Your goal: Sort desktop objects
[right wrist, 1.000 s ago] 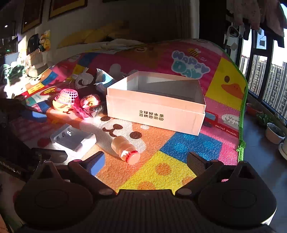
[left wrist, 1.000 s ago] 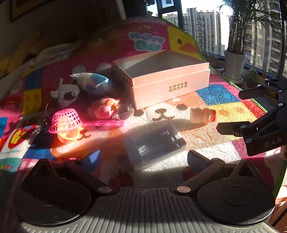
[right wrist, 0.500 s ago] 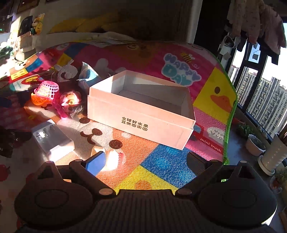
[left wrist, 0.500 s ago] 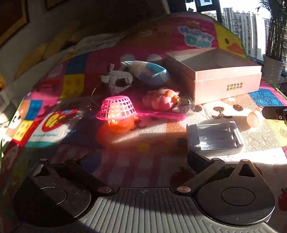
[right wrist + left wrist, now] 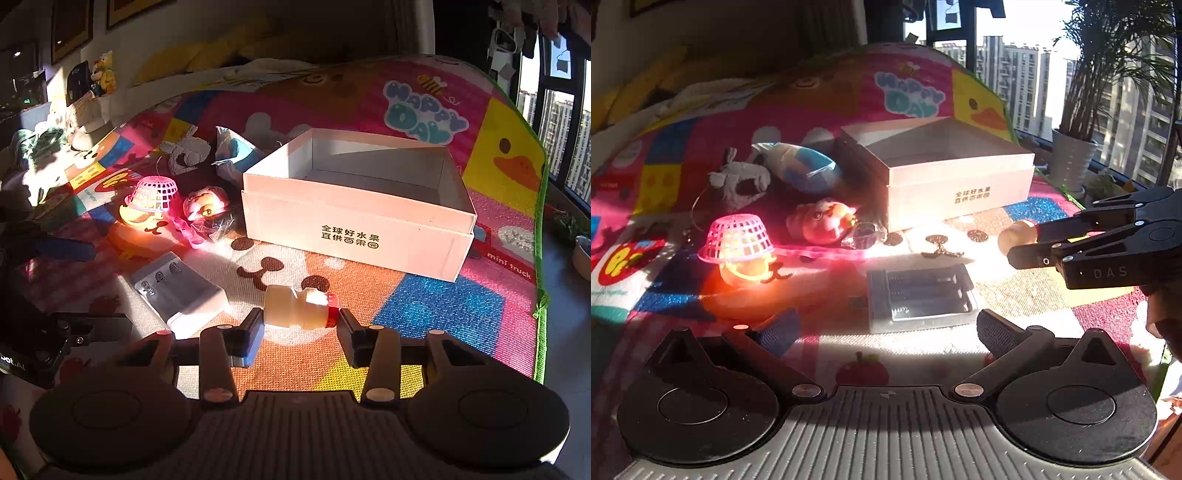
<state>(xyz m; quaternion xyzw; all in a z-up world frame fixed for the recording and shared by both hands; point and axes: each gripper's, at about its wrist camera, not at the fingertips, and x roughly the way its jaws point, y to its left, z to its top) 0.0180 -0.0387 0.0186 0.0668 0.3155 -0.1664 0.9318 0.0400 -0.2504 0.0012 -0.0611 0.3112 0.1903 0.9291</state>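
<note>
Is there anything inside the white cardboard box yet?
No. In the right wrist view the white cardboard box shows only its bare floor and inner walls; the small bottle lies on the mat outside it.

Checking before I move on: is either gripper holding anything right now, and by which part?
The right gripper has just closed on the small bottle lying on the mat, one finger at its base, the other at its red cap. The left gripper holds nothing.

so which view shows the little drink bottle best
The right wrist view: the small drink bottle lies on its side between the right gripper fingers, which have just been closing on it, with body and red cap both visible. The left wrist view shows only its pale end sticking out past the gripper's fingers.
</note>
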